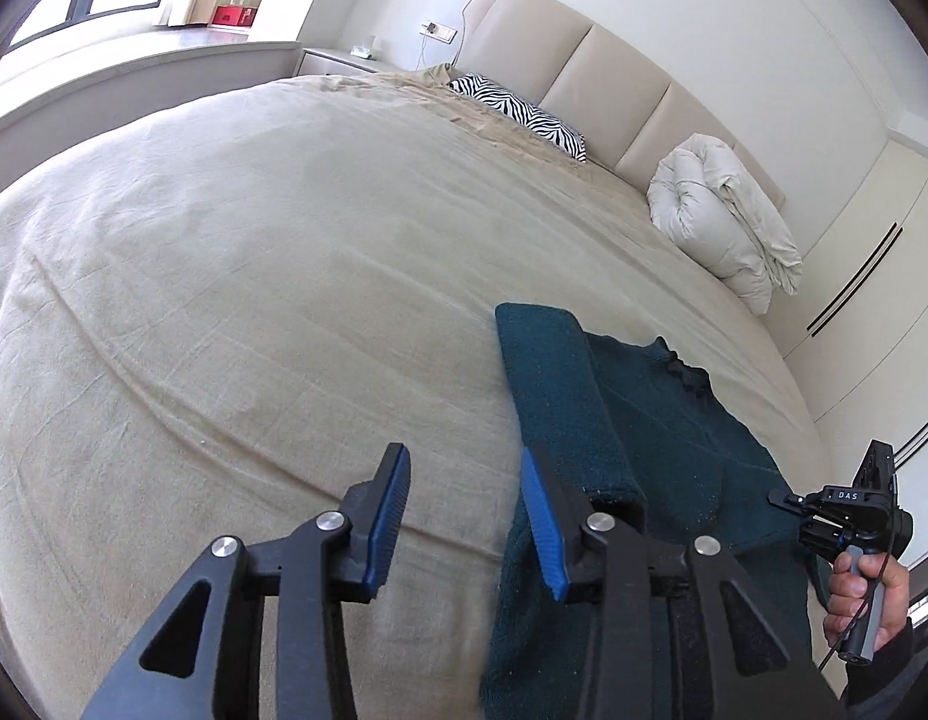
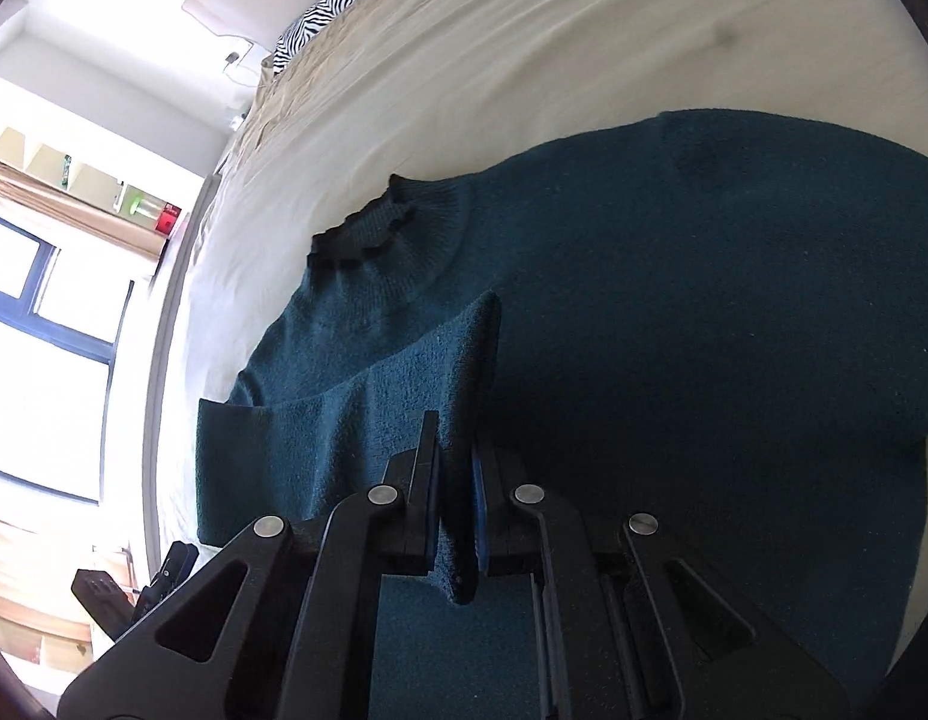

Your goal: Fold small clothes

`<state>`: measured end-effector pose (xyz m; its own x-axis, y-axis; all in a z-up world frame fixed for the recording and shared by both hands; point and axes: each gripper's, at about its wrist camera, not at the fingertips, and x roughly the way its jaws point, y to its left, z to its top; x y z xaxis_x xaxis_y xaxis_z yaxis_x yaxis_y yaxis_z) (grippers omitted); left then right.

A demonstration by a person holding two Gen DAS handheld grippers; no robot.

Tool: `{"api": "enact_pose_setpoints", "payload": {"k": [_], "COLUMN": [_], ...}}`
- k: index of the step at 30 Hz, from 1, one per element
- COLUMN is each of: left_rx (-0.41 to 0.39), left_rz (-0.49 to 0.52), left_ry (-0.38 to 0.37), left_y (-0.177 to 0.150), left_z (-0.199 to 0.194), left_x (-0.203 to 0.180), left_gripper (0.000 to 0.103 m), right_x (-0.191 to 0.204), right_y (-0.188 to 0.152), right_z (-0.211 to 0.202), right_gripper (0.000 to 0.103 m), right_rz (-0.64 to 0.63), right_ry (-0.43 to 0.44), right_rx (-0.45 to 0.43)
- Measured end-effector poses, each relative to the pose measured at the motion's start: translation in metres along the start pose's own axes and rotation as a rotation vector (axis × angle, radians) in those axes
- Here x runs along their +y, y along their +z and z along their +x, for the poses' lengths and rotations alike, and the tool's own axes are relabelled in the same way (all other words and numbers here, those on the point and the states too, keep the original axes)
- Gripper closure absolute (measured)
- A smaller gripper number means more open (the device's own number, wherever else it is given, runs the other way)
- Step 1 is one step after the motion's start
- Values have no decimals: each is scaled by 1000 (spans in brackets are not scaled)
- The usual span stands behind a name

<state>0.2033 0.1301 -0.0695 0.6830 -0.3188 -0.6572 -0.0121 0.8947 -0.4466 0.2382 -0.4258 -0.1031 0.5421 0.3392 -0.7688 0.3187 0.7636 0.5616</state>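
Observation:
A dark teal knit sweater (image 2: 673, 312) lies flat on the beige bed, with its ribbed collar (image 2: 368, 228) pointing away. One sleeve (image 2: 404, 384) is folded over the body. My right gripper (image 2: 458, 510) is shut on the end of that sleeve and holds it just above the body. In the left wrist view the sweater (image 1: 637, 414) lies to the right with the folded sleeve (image 1: 553, 384) along its left edge. My left gripper (image 1: 466, 516) is open and empty, above the bedsheet at the sweater's left edge. The right gripper (image 1: 847, 510) shows at far right in a hand.
The beige bedsheet (image 1: 254, 300) spreads wide to the left. A zebra-print pillow (image 1: 517, 114) and a rolled white duvet (image 1: 727, 228) lie by the padded headboard (image 1: 583, 60). A window ledge and nightstand stand beyond the bed's far side.

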Motion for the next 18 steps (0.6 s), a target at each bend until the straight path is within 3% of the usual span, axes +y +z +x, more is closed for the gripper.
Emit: {"api": "enact_pose_setpoints", "payload": {"k": [6,18], "left_rx": [24,119], "left_rz": [18,16], "left_ry": [-62,-168], "left_y": [17,50], "left_z": [19,70], "left_x": [-11,-28], "left_gripper": [81,81], "right_x": [-21,-46], "right_y": [2,-2], "right_z": [9,-18], "right_gripper": [95,96], "right_rz": [16,20], "right_ry": [-42,-61], "right_rx": [-14,-21]}}
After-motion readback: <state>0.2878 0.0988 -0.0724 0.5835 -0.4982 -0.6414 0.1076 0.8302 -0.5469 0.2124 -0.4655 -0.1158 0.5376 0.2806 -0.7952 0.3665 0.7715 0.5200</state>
